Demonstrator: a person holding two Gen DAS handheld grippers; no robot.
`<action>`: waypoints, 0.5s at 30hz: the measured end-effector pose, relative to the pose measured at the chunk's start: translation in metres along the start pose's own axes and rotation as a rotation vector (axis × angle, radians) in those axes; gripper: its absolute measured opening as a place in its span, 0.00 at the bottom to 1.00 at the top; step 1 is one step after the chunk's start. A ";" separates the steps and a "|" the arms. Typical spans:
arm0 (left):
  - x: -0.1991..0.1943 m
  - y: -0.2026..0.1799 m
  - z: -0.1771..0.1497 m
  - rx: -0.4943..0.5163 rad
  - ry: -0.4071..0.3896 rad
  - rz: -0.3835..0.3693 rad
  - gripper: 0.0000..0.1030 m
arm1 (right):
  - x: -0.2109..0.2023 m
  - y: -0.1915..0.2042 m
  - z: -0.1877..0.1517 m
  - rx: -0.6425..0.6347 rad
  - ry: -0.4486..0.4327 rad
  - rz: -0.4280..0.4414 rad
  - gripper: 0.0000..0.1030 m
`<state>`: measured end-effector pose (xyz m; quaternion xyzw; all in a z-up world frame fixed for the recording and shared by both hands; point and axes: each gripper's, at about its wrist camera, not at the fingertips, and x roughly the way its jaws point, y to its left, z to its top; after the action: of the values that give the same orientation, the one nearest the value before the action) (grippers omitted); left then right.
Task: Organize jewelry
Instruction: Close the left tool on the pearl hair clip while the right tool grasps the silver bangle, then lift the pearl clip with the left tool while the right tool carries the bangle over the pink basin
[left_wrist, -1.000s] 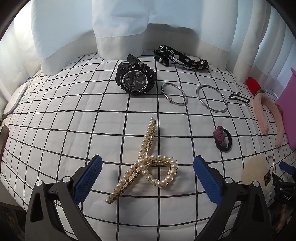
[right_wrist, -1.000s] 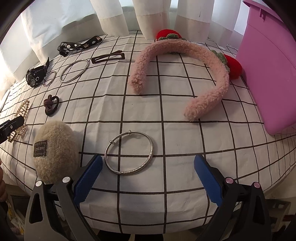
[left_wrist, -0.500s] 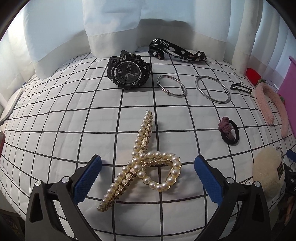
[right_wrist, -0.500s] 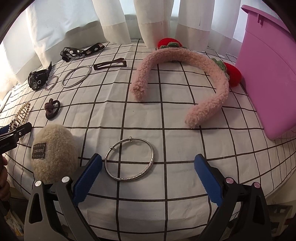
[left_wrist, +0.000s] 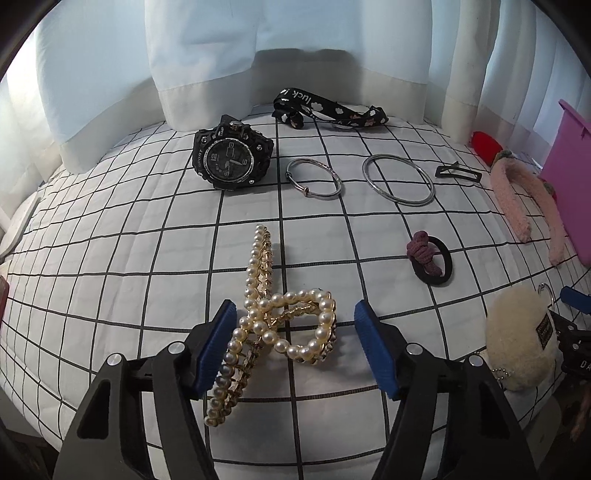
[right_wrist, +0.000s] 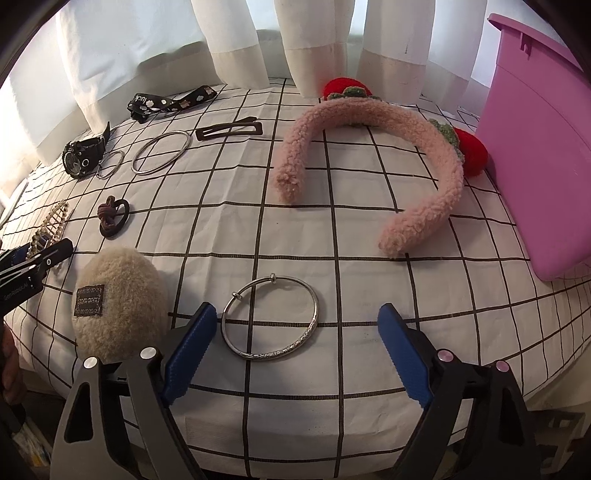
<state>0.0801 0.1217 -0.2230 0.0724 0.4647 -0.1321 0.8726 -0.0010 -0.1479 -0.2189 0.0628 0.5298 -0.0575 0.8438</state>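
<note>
A: The worktop (right_wrist: 295, 236) wears a checked white cloth. Nearest?

B: Left gripper (left_wrist: 295, 343), fingers closing around the pearl hair claw (left_wrist: 273, 325), one pad touching. Right gripper (right_wrist: 295, 350) closing, silver bangle (right_wrist: 271, 317) between, ungrasped. Beyond, the pink headband (right_wrist: 369, 162).

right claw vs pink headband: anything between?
Right wrist view: the silver bangle lies between the right claw's closing fingers, untouched; beyond it, bare checked cloth up to the pink headband.
</note>
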 end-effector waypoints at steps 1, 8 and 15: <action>-0.001 -0.002 0.000 0.009 -0.003 -0.005 0.49 | -0.002 0.003 0.000 -0.011 -0.007 0.004 0.60; -0.002 -0.004 0.000 0.011 0.007 -0.006 0.43 | -0.004 0.001 0.003 -0.001 -0.004 0.024 0.50; -0.014 -0.007 0.002 0.008 -0.006 -0.030 0.43 | -0.008 -0.002 0.003 0.030 -0.001 0.028 0.50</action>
<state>0.0717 0.1172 -0.2104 0.0685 0.4627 -0.1471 0.8715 -0.0023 -0.1503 -0.2102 0.0827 0.5275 -0.0534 0.8438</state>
